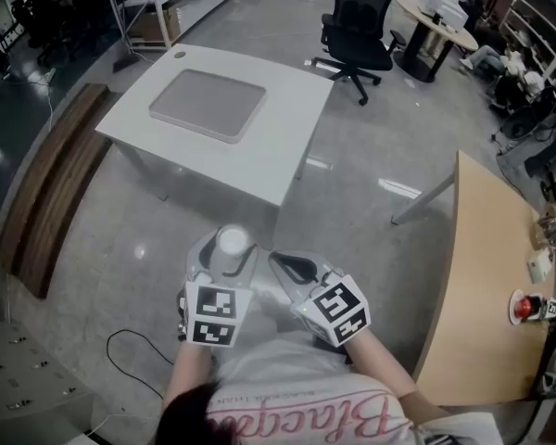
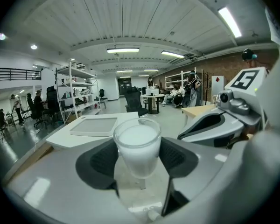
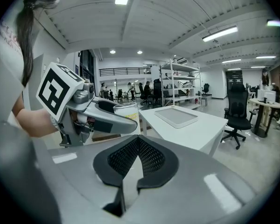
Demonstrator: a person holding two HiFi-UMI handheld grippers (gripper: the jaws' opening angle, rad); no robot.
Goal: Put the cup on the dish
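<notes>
My left gripper (image 2: 138, 158) is shut on a clear cup (image 2: 137, 146) with a white inside; its dark pads press the cup's two sides. In the head view the cup (image 1: 232, 242) is held upright in the left gripper (image 1: 224, 265) above the floor, short of the table. The dish, a flat grey square tray (image 1: 208, 104), lies on the white table (image 1: 287, 146) ahead; the same tray (image 2: 94, 125) shows beyond the cup. My right gripper (image 3: 137, 160) is shut with nothing in it, its pads touching. It hangs beside the left one (image 1: 295, 269).
A black office chair (image 1: 357, 28) stands beyond the table. A wooden table (image 1: 482, 276) runs along the right with small items on it. A wooden bench (image 1: 46, 193) lies at the left. A cable (image 1: 134, 350) trails on the floor. Shelving and people are far back.
</notes>
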